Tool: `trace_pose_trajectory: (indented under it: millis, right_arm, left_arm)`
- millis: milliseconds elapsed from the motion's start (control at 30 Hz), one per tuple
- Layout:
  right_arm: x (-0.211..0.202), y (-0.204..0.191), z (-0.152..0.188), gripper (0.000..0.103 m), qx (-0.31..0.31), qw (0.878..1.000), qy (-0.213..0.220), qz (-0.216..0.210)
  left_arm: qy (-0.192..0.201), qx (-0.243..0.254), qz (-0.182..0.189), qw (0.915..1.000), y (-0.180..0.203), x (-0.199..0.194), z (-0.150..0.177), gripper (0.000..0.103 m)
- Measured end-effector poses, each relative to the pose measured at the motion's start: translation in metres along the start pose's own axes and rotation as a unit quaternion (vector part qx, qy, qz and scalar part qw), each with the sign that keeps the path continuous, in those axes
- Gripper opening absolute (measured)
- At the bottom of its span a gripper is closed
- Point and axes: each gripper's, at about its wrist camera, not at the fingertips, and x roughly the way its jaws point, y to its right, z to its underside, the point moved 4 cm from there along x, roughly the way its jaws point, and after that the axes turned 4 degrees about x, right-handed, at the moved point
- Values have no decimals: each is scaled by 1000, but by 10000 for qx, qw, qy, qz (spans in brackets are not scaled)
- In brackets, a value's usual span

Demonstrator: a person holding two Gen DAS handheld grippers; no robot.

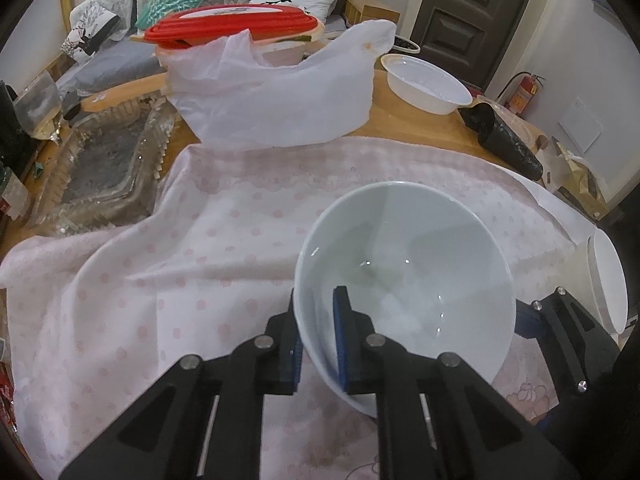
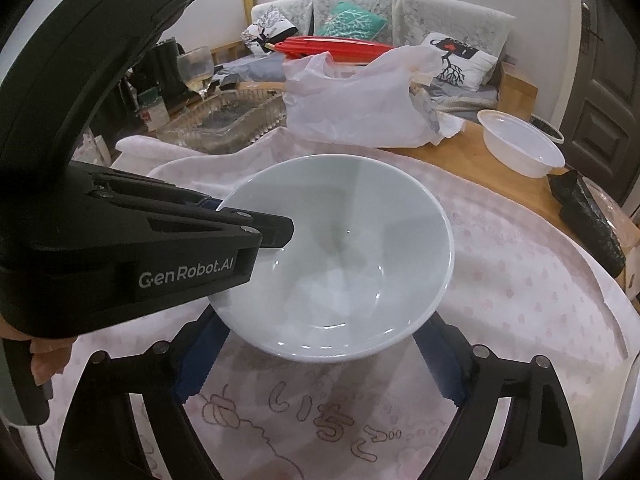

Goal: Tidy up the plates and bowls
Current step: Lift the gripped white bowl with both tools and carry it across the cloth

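Observation:
A white ceramic bowl (image 1: 408, 280) is held tilted above the pink dotted cloth (image 1: 200, 260). My left gripper (image 1: 318, 344) is shut on the bowl's near-left rim, one finger inside and one outside. In the right wrist view the same bowl (image 2: 340, 248) fills the middle, with the left gripper (image 2: 256, 220) clamped on its left rim. My right gripper (image 2: 320, 364) is open, its blue-padded fingers (image 2: 200, 356) spread wide below and either side of the bowl, apart from it. The edge of another white dish (image 1: 608, 280) shows at far right.
A white plastic bag (image 1: 280, 96) with a red-lidded container (image 1: 232, 24) stands at the back. A white plastic bowl (image 1: 428, 80), a black roll (image 1: 504, 140) and a glass tray (image 1: 104, 168) sit on the wooden table (image 1: 420, 124). A wine glass (image 2: 196, 68) stands back left.

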Motion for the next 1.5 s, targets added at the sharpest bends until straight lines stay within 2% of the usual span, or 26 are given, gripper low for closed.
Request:
trace_pose_trajectory:
  millis: [200,700,1000,1500]
  right_arm:
    - [-9,-3,3,86,165,9998,-43,-89]
    - [-64,-11,4,86,92,9995,288,32]
    - [-102,-3,9,86,122,9988,443,141]
    - [-151,35,28,86,301,9971,581,377]
  left_arm:
    - [16,32,-13,10000,3,-10,5,12]
    - [286,229,-105,9993,23,-65,10,13]
    - [433,411,-78,9982,54,-95,10,13]
    - [543,748,17,9957,118,-115,8,14]
